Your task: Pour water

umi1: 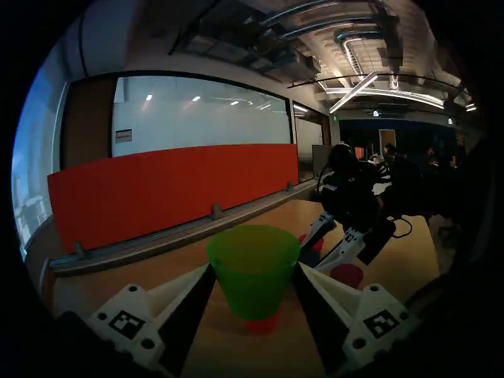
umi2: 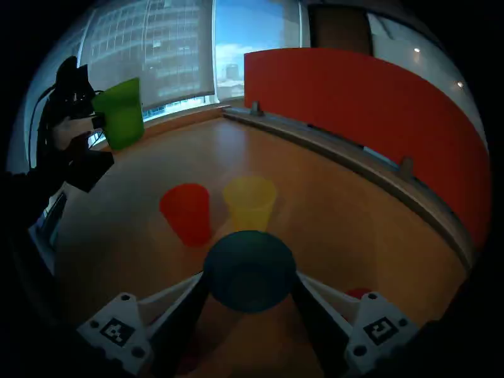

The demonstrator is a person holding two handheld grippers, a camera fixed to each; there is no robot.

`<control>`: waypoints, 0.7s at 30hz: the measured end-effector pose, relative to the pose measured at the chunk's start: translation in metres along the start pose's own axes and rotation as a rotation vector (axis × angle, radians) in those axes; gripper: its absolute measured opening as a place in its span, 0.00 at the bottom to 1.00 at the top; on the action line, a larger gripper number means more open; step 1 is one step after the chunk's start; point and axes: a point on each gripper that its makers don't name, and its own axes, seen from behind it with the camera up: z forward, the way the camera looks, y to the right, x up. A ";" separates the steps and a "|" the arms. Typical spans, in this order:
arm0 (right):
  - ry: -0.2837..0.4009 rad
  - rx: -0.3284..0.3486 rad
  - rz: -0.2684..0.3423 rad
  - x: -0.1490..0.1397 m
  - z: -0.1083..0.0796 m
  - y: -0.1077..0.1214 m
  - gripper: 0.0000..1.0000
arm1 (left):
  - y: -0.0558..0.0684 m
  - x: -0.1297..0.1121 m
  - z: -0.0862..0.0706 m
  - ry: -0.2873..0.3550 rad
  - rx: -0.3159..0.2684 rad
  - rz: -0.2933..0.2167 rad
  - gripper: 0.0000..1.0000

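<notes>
My left gripper is shut on a green cup, held upright above the wooden table. A small red thing peeks out just under the cup. My right gripper is shut on a dark blue cup, tipped so I see it end-on as a round disc. Beyond it, a red cup and a yellow cup stand side by side on the table. The green cup shows raised at far left. In the left gripper view the right gripper is to the right of the green cup.
A red partition with a metal rail runs along the table's far edge. Windows lie behind the left hand. A small red thing lies by my right finger. A reddish cup stands near the right gripper.
</notes>
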 end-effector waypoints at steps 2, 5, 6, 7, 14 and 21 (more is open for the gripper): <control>0.022 -0.006 -0.001 0.005 -0.005 0.001 0.89 | 0.000 0.000 -0.001 0.001 0.001 0.000 0.84; 0.055 -0.012 0.001 0.013 -0.013 0.001 0.89 | 0.001 0.002 -0.003 0.001 0.003 0.000 0.84; 0.065 -0.015 0.002 0.016 -0.016 0.001 0.89 | 0.001 0.002 -0.003 0.001 0.003 0.001 0.84; 0.075 -0.017 0.004 0.018 -0.019 0.001 0.89 | 0.002 0.003 -0.004 0.000 0.004 0.001 0.84; 0.155 -0.037 0.001 0.039 -0.042 -0.001 0.89 | 0.007 0.002 -0.005 -0.006 -0.003 -0.004 0.84; 0.242 -0.045 -0.003 0.059 -0.061 -0.006 0.89 | 0.015 0.004 -0.004 -0.004 -0.012 -0.005 0.84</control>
